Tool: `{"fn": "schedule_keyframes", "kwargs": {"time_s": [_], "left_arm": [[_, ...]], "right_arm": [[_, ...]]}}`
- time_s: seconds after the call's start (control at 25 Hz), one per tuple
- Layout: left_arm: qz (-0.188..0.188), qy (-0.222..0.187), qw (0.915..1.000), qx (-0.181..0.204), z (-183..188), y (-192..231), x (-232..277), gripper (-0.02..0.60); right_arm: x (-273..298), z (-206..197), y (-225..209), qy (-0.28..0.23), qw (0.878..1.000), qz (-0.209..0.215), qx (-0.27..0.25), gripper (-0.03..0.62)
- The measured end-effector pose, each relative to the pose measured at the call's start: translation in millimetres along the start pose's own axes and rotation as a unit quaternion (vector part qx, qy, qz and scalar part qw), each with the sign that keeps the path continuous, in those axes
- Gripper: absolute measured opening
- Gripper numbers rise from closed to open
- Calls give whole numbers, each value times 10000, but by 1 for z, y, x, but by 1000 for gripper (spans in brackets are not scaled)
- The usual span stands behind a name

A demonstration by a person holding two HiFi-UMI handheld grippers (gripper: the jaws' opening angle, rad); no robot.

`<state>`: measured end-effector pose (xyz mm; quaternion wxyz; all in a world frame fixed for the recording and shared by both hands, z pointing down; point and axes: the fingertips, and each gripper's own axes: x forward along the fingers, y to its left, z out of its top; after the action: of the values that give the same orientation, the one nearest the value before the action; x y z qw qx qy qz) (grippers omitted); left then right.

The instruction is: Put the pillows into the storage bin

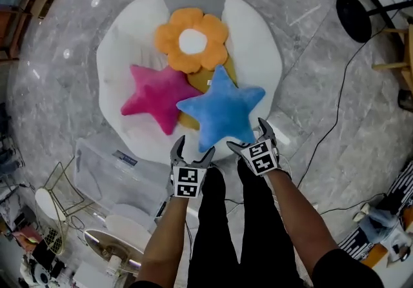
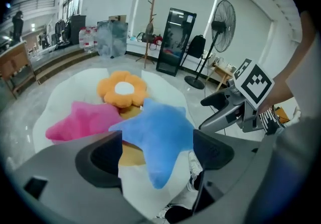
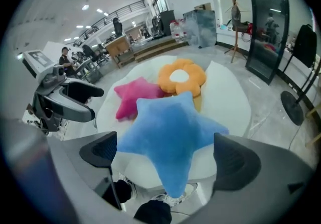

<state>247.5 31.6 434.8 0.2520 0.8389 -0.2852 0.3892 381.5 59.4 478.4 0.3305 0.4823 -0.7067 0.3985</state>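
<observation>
Jaws on both grippers stand wide apart, with nothing clamped in either. From the head view I see the left gripper just below the bottom point of the blue star pillow. The right gripper sits by that pillow's lower right arm, and I cannot tell whether any jaw tip touches the plush. Each gripper view frames the blue star between its own open jaws, with a gap on both sides.

The blue star lies nearest me on a big round white cushion that rests on the grey marble floor. It overlaps one arm of the pink star pillow to its left. It also lies over a mustard-yellow pillow that is mostly buried under the others. The orange flower pillow, with its white centre, sits farthest from me and leans over the yellow one.

A clear storage bin stands on the floor just beside the cushion's near left edge — none of the pillows is in it.
</observation>
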Motion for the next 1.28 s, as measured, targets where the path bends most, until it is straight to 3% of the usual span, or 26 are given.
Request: {"fn": "schedule_keyframes", "kwargs": {"time_s": [0.28,0.6,0.84,1.04,1.16,1.28], "left_arm": [[-166,615,9980,-9,-82,-2,77,420],[-250,993,9947,70,-121,10,123,420],[-576,1208,9904,346,-130,-2,142,420],[-690,1366,9854,748,-128,-14,154,419],[-663,1526,9831,763,-126,-16,164,416],[-581,1494,9849,655,-122,-13,164,351]], "right_arm": [[82,-53,-18,443,9989,87,-105,598],[122,-88,-28,630,9972,184,-367,591],[130,-98,-33,743,9953,353,-514,573],[127,-98,-35,785,9941,482,-579,495],[126,-96,-37,854,9933,554,-550,462],[124,-92,-37,886,9926,639,-534,426]]}}
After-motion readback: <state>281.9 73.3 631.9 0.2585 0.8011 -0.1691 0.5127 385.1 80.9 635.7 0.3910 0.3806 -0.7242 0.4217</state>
